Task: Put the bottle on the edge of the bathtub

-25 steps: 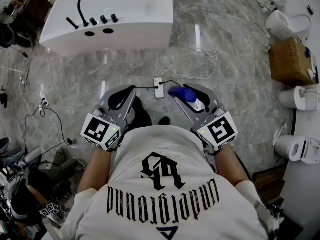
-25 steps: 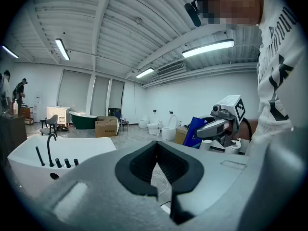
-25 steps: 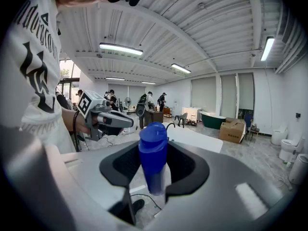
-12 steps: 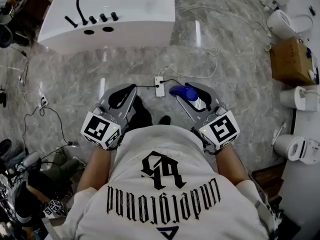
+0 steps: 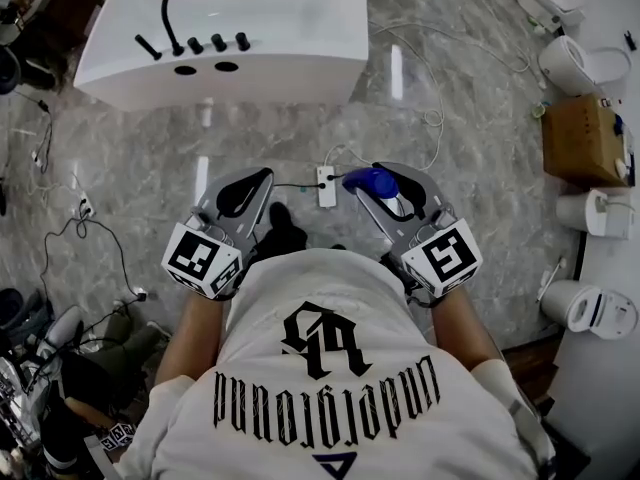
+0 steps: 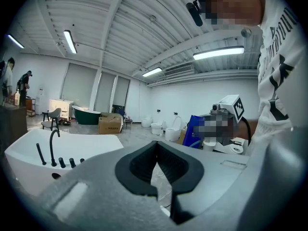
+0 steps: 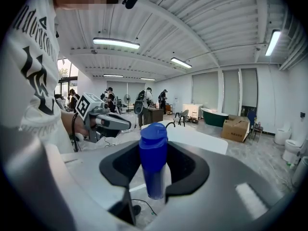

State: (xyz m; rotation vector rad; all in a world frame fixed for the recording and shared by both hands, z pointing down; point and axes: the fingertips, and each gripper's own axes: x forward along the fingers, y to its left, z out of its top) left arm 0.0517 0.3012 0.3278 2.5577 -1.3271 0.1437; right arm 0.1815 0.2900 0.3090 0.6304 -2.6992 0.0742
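Right gripper [image 5: 384,186] clamps blue bottle [image 7: 153,153], well apart from bathtub [image 5: 300,68]

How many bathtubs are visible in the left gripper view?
2. The white bathtub stands close, at lower left, with a black faucet on it. The dark green bathtub is far back, left of a cardboard box. More may be hidden.

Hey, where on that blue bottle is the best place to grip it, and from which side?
Grip the blue bottle on its straight body below the rounded cap, coming in level from the side: it stands upright, so the jaws close squarely across it. The right hand-held gripper holds it that way.
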